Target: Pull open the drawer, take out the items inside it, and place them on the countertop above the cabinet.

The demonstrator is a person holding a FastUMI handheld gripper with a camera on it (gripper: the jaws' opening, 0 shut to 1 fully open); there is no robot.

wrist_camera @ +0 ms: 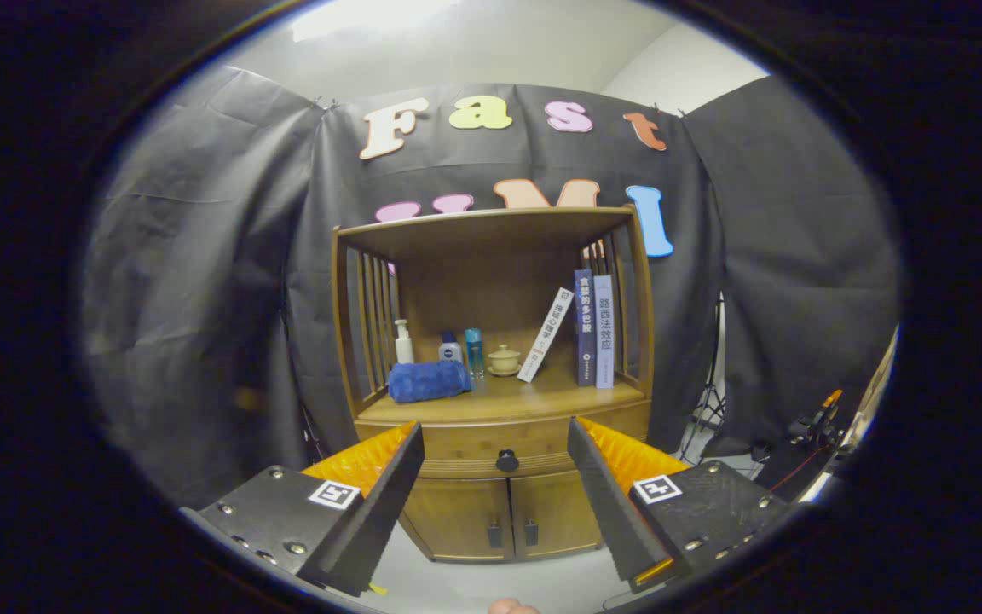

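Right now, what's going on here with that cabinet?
A hand-held gripper is pointed at a wooden cabinet, fingers open and holding nothing. The drawer is shut, its black knob seen between the fingers, beyond them. On the countertop above sit a blue towel, bottles, a small pot and books.

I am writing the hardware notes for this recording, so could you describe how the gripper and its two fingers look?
The gripper has two wedge-shaped fingers that taper toward their tips, with dark grey ribbed inner pads and bright orange ridged outer sides. Each finger sits on a black textured block fixed with silver screws, and each block carries a small square black-and-white marker. No cables are visible.
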